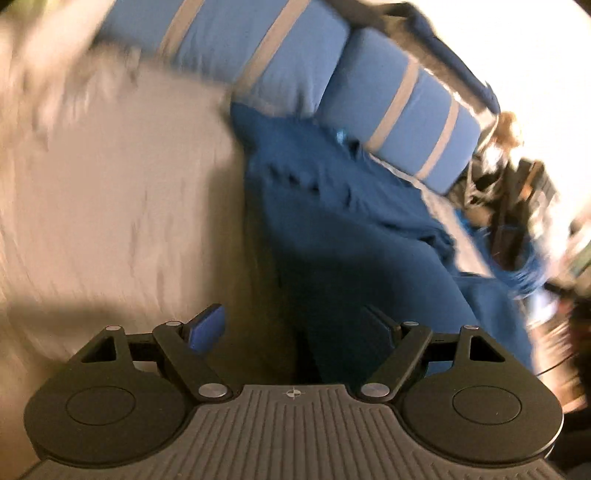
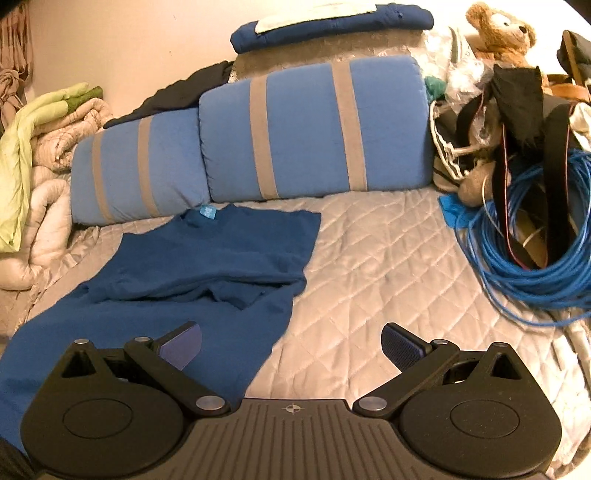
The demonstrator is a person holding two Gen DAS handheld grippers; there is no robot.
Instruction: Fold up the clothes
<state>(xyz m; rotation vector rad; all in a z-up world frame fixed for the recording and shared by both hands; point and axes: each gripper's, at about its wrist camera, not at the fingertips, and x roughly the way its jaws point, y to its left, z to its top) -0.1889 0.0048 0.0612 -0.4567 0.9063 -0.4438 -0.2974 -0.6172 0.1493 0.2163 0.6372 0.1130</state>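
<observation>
Right wrist, blue shirt ahead-left of spread right gripper

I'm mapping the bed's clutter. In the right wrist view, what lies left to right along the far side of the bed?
Green blanket → smaller striped pillow → bigger striped pillow → teddy bear → blue cable coil.
</observation>
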